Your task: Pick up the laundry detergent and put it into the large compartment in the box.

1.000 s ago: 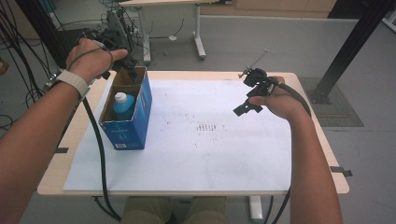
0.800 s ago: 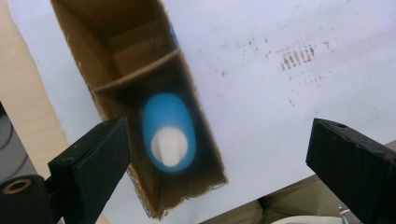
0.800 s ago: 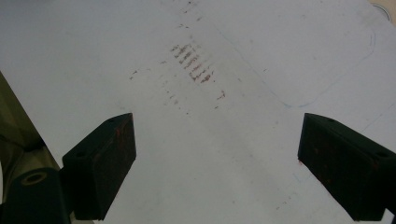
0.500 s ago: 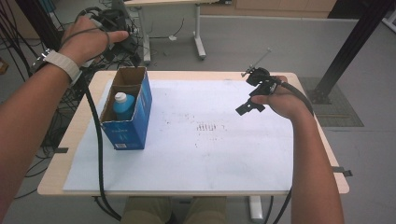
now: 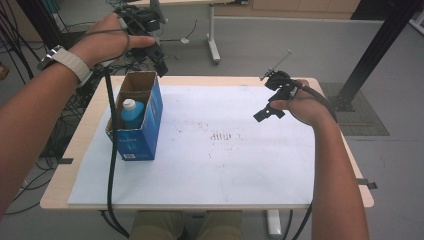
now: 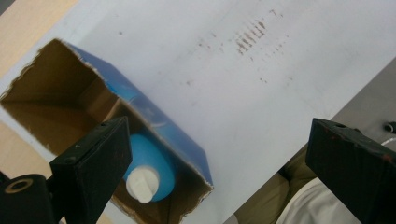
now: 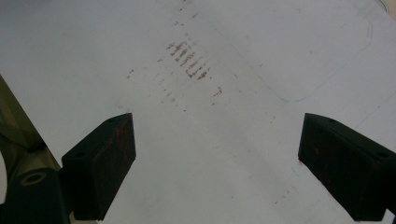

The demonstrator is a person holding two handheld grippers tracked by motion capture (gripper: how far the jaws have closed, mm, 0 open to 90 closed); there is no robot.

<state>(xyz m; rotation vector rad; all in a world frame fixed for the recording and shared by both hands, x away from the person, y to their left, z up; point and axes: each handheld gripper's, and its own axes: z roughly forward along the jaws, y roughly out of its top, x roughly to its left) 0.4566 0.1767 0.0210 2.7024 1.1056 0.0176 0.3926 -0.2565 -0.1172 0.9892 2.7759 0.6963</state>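
Standing on the left part of the bench (image 5: 330, 87), on its white sheet (image 5: 225, 165), an open-topped blue carton (image 5: 142, 127) holds a blue bottle (image 5: 132, 114) with a white cap, upright inside. The left claw (image 5: 159, 61) hangs above and behind the carton's far end, jaws spread wide with nothing between them; its own view looks down into the carton past the bottle. The right claw (image 5: 267, 112) hovers over the sheet's right side, well apart from the carton, also spread and empty. Faint brown smudges (image 5: 222, 136) mark the sheet's middle.
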